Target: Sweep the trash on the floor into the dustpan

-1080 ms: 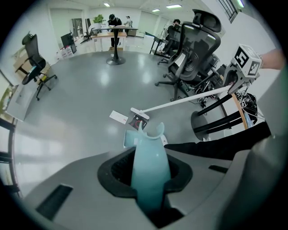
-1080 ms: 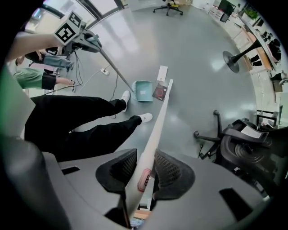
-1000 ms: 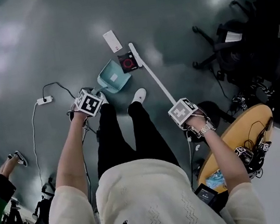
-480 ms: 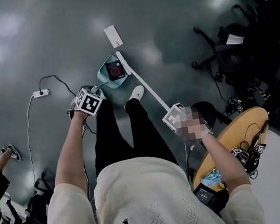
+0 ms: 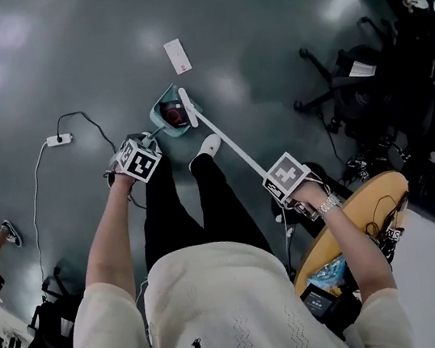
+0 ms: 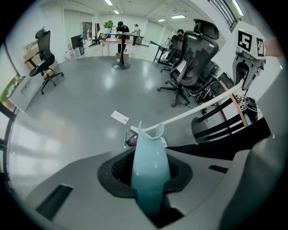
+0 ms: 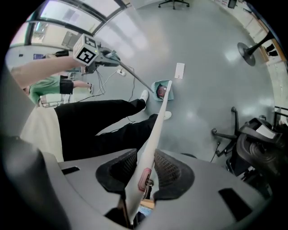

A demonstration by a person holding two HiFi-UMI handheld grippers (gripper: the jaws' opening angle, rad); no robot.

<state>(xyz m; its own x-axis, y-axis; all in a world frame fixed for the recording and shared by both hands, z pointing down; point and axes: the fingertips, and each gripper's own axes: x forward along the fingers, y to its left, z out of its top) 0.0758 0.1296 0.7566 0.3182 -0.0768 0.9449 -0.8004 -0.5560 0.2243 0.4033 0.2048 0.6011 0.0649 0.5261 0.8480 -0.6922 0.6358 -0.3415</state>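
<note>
A teal dustpan (image 5: pixel 165 113) rests on the grey floor ahead of the person's white shoe (image 5: pixel 210 146). A red-and-black packet (image 5: pixel 176 116) lies inside it, seen also as the packet (image 7: pixel 160 92) in the right gripper view. The broom head (image 5: pixel 187 107) stands at the pan's mouth. My left gripper (image 5: pixel 140 158) is shut on the dustpan's teal handle (image 6: pixel 150 166). My right gripper (image 5: pixel 287 177) is shut on the white broom handle (image 7: pixel 146 157), which slants down to the pan. A white card (image 5: pixel 177 56) lies on the floor beyond the pan.
Black office chairs (image 5: pixel 354 78) crowd the right side. A round wooden table (image 5: pixel 355 217) with cables sits at the lower right. A power strip (image 5: pixel 56 140) and its cable lie to the left. Another person's foot (image 5: pixel 6 234) shows at the left edge.
The broom head swept left and pushed the red-and-black packet from beside the dustpan into it. The right gripper shifted with the handle; the left gripper stayed almost still.
</note>
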